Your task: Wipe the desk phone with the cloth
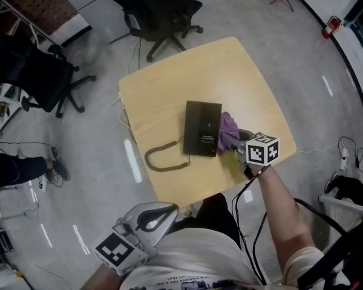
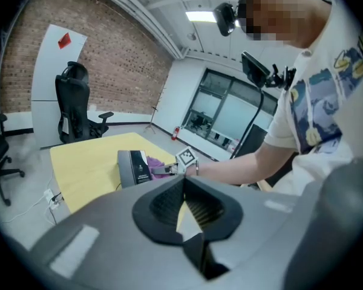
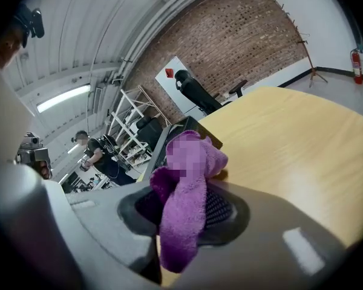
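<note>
Left gripper (image 1: pixel 166 211) tucked, right gripper (image 1: pixel 225 140) clamping cloth (image 1: pixel 228 125)

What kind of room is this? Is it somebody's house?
Probably not a house. It looks like an office or a workshop room. Black swivel office chairs stand near a wooden table with a desk phone on it, and there are metal shelves and a bare brick wall.
</note>
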The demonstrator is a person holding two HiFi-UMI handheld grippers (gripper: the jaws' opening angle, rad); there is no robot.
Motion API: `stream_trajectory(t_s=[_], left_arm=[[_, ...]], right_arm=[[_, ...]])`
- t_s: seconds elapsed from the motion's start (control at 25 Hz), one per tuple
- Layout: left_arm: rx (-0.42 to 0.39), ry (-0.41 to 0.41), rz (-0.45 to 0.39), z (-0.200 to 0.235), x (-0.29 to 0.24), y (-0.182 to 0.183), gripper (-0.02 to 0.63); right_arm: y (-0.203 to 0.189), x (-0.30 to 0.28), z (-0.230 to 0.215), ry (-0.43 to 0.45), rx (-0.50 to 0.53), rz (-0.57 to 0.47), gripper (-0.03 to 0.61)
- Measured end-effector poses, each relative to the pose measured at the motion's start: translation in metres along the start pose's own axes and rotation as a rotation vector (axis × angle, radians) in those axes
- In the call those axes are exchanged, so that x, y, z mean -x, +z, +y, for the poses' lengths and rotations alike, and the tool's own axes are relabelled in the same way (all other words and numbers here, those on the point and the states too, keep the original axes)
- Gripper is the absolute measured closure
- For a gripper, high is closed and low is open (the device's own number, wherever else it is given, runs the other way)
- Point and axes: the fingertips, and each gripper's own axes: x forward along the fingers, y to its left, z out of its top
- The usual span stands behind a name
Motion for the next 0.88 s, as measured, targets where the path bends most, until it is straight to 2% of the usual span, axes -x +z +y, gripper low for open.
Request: stream_trajectory(t_s=[0.36,0.88], left_arm=[[-0.012,-0.010,0.002,-0.011,0.027,-0.024,0.609],[-0.031,-0.035,-0.048,-0.029,0.057,-0.046,0.610]], right_arm=[[-0.041,0.009,0.016,-0.060,0.018,0.045,0.457],[-0.089,0.025,0.047,-0.133,0.050,0.190,0.458]])
